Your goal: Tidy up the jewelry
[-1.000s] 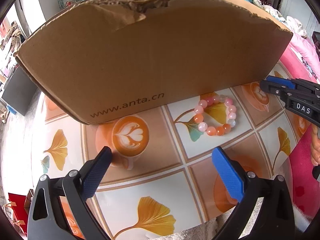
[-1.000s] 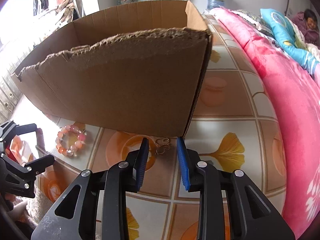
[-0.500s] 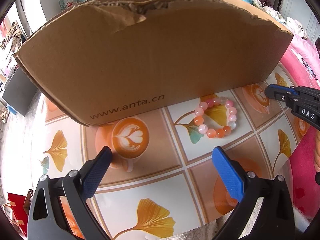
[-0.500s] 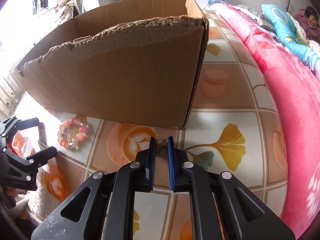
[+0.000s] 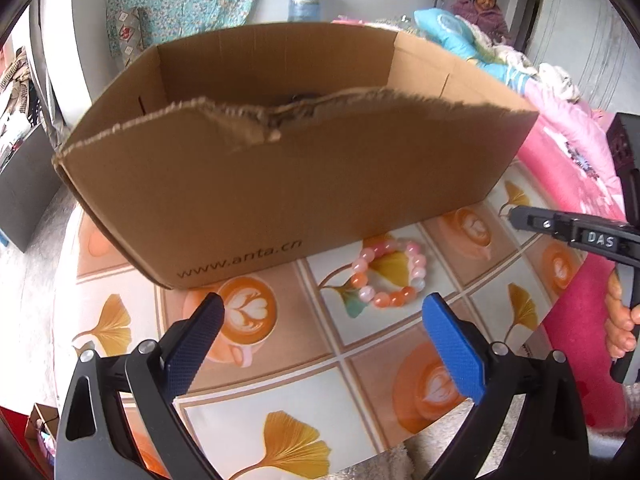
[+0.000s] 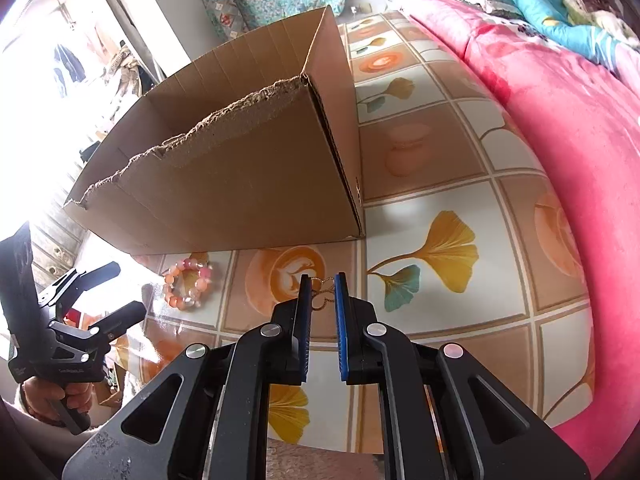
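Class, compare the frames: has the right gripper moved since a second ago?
Yes. The right gripper has risen: the box rim, level with its camera before, now sits lower, showing the inside. Its fingers have closed on the gold trinket.

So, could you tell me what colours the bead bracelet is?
Pink, orange and pale white beads, clearest in the left wrist view.

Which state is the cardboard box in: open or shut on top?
Open: the cardboard box has no lid, and its inner walls show.
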`<state>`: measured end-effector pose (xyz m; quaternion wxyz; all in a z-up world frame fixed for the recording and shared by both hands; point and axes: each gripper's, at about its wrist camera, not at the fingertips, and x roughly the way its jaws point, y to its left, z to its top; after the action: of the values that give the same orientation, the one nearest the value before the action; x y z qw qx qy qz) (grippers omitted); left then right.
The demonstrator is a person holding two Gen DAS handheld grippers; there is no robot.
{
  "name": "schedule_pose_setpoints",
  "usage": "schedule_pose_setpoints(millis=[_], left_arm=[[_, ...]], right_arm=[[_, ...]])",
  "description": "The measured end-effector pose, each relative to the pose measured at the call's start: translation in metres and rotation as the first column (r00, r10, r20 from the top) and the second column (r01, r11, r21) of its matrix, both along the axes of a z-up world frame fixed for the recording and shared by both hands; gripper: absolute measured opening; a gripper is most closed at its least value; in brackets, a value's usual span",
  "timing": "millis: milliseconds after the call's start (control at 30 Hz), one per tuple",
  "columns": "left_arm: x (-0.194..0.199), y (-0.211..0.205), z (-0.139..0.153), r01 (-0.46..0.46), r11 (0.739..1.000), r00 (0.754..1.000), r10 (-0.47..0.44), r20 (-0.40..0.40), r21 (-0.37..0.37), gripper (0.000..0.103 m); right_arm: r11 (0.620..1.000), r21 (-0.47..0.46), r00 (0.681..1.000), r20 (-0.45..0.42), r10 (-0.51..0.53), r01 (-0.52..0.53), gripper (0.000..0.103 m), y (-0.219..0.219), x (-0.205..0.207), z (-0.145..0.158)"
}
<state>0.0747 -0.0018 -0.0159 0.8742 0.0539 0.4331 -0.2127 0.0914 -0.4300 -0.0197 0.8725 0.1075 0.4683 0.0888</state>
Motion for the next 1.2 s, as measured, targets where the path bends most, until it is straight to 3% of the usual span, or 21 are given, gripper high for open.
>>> schedule_pose_setpoints(millis=[200, 267, 467, 733, 900, 1033, 1200], left_arm=[[-0.007, -0.019, 0.012, 0.14, 0.987, 0.99, -0.137, 0.036, -0.082, 0.091], [-0.007, -0.027, 0.013, 0.173, 0.982, 0.985, -0.17, 0.041, -0.081, 0.083], [-0.011, -0.053, 0.002, 0.231, 0.973, 0.972, -0.23, 0.049, -0.006, 0.049], [-0.002, -0.077, -0.023, 0.288, 0.949, 0.957, -0.288, -0.016, 0.125, 0.022], [-0.002, -0.08, -0.022, 0.281, 0.944, 0.957, -0.29, 0.031, 0.171, 0.009], [-0.004, -0.065, -0.007, 0.251, 0.965, 0.966, -0.255, 0.052, 0.076, 0.009], [-0.01, -0.036, 0.032, 0.268, 0.959, 0.961, -0.259, 0.096, -0.09, 0.009]], right_arm=[[1.0, 0.018, 1.0, 0.005, -0.004, 0.004, 0.009, 0.001, -0.003, 0.008], [1.0, 0.029, 1.0, 0.011, -0.007, 0.007, 0.009, 0.0, -0.004, 0.01], [0.998, 0.067, 1.0, 0.011, -0.006, 0.005, 0.009, 0.003, 0.0, 0.002], [0.992, 0.125, 1.0, 0.0, 0.016, -0.016, 0.009, 0.015, 0.011, -0.002], [0.994, 0.108, 0.999, 0.035, 0.029, -0.033, 0.009, 0.02, 0.009, 0.009], [0.993, 0.118, 0.998, 0.065, 0.017, -0.025, 0.009, 0.019, -0.002, 0.02], [0.993, 0.117, 0.99, 0.138, 0.015, -0.031, 0.009, 0.018, -0.014, 0.049]])
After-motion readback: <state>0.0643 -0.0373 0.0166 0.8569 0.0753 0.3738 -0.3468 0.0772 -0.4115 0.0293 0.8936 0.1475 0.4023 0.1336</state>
